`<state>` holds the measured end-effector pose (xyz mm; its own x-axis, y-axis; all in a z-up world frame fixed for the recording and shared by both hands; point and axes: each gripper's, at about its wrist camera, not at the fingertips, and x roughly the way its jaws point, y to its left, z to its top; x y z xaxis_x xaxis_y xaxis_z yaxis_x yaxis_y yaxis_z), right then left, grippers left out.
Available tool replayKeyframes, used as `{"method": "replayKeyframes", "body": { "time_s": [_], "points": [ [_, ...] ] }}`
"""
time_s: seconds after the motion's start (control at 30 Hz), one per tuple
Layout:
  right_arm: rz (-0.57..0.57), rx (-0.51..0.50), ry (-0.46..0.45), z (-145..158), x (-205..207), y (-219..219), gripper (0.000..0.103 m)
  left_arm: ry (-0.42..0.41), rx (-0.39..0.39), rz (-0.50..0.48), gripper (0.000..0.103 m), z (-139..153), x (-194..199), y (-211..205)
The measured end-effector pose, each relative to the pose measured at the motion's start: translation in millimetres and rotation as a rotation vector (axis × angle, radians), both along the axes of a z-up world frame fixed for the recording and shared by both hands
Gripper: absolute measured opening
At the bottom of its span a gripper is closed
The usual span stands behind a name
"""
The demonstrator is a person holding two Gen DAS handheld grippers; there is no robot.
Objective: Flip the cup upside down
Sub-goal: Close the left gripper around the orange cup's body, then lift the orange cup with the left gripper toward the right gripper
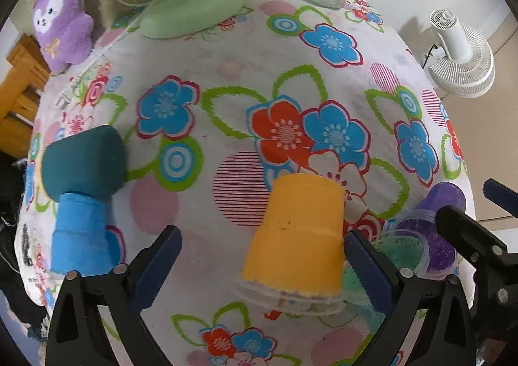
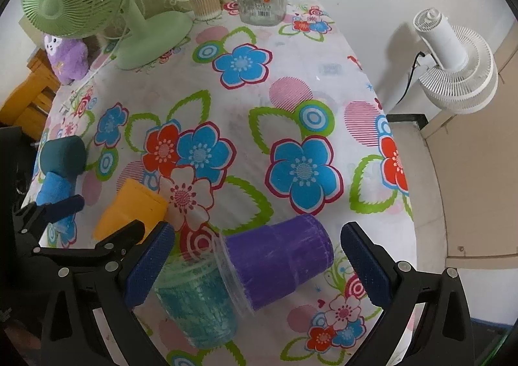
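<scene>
Plastic cups, we count five on the flowered desk [image 2: 323, 81]: orange cup [image 1: 296, 236], teal cup [image 1: 84, 158] and blue cup [image 1: 81, 233] stand upside down; the ribbed purple cup [image 2: 281, 265] lies on its side against the upright green cup [image 2: 197, 304] near the desk's front edge. Our left tool [image 1: 262, 265] and right tool [image 2: 255, 265] both gape released, straddling orange and purple respectively.

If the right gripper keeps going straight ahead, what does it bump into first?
Most likely the purple plastic cup, lying on its side between the open fingers of the right gripper. The green see-through cup sits close beside it, so depth is hard to judge.
</scene>
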<state>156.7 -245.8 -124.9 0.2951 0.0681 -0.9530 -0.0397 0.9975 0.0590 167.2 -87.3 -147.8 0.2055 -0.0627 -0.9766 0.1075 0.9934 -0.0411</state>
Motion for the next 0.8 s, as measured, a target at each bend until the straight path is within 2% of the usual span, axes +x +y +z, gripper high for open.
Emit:
{"method": "replayKeyframes", "body": {
  "time_s": [0.2, 0.3, 0.57, 0.8],
  "points": [
    [0.009, 0.003, 0.017, -8, 6, 5, 0.103, 0.024, 0.009, 0.018, 0.079, -11, 4, 2],
    [0.018, 0.001, 0.022, -10, 8, 9, 0.103, 0.042, -0.017, 0.040, 0.064, -17, 3, 8],
    [0.039, -0.001, 0.018, -6, 7, 19, 0.103, 0.029, -0.033, 0.054, 0.063, -16, -7, 18],
    [0.059, 0.011, -0.009, 10, -1, 37, 0.103, 0.009, -0.034, 0.081, 0.063, 1, -23, 36]
  ]
}}
